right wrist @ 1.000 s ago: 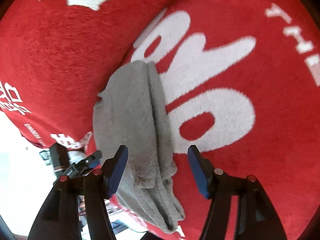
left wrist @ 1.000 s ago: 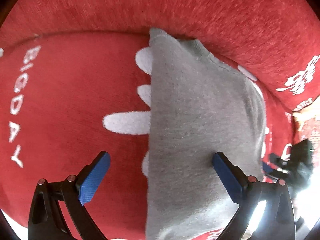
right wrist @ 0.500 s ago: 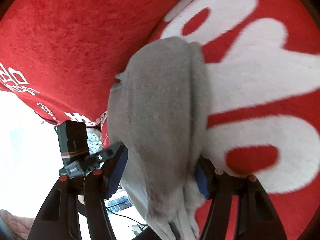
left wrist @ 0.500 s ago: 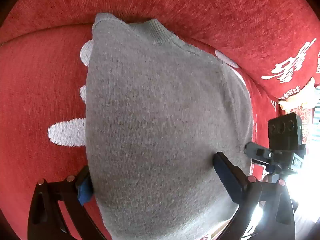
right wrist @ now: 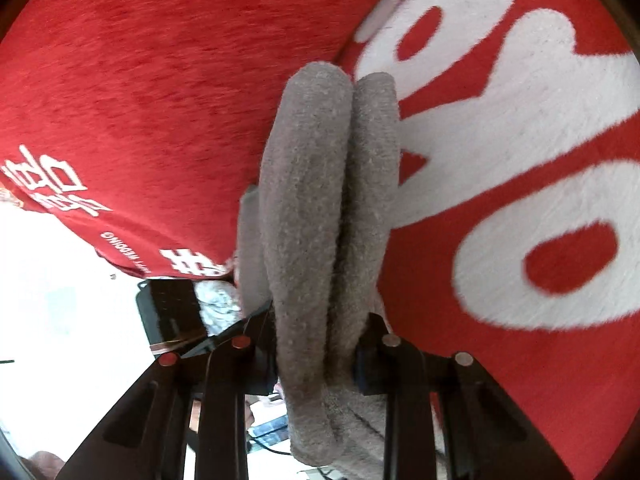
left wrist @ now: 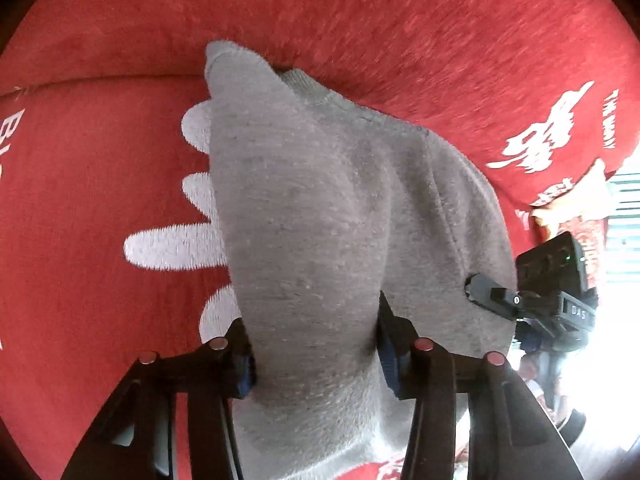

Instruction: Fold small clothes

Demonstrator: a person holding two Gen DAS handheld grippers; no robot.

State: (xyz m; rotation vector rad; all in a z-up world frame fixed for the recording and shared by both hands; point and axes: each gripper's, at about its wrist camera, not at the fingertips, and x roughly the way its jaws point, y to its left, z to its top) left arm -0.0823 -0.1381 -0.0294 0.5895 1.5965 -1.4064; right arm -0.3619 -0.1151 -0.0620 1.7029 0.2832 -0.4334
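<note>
A red plush sofa cover with large white lettering (left wrist: 100,200) fills both wrist views, its seat meeting a padded red backrest (left wrist: 400,32) along a curved seam at the far side. On the seat lies the grey knitted small garment (left wrist: 320,220), folded into a long bundle whose ribbed edge reaches the far seam under the backrest and whose near end hangs over the front edge of the seat. In the left wrist view it covers part of a white printed shape (left wrist: 172,246) that shows to its left. In the right wrist view the same garment (right wrist: 320,200) appears edge-on as 2 thick rolled folds pressed side by side, with big white letters (right wrist: 500,140) on the seat to its right. The left gripper (left wrist: 316,354) has its 2 black fingers with blue pads drawn in against the near part of the bundle, pinching the cloth between them. The right gripper (right wrist: 316,354) likewise squeezes the 2 folds together at their near end, its pads largely buried in the fabric. At the right of the left wrist view the other black gripper body (left wrist: 552,280) stands just beside the garment's right edge. Beyond the sofa edge the background is overexposed, and what lies there cannot be made out clearly.
</note>
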